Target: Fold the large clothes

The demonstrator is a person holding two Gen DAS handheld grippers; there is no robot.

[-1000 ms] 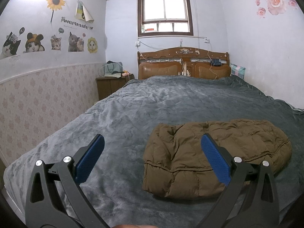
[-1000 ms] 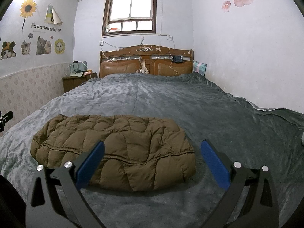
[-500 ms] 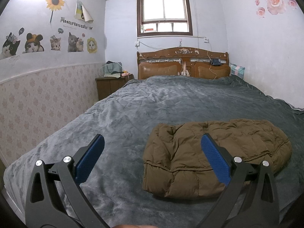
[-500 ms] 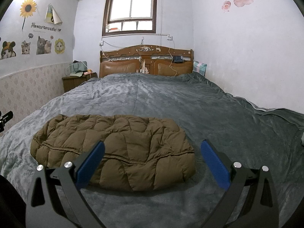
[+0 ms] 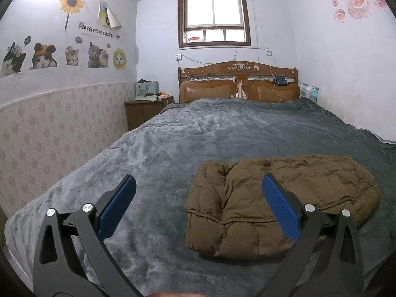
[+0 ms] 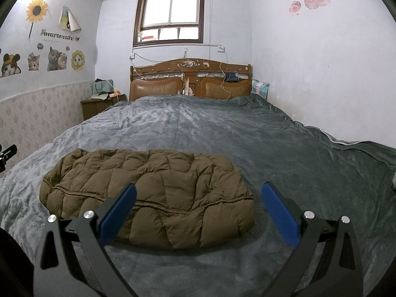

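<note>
— How are the grippers held?

— Both hover low over the bed, pointing toward the headboard. The left gripper is spread wide, gripping nothing; the right gripper is the same, released and empty.

— And the jacket?

— Folded into a compact bundle near the foot of the bed. From the left, the jacket lies ahead and to the right, partly behind the right finger. From the right, the jacket sits ahead and leftward, behind the left finger. Neither touches it.

— Materials?

— Brown, puffy, quilted with stitched seams; the bed's grey blanket is plush and wrinkled. Finger pads are blue and ribbed.
</note>
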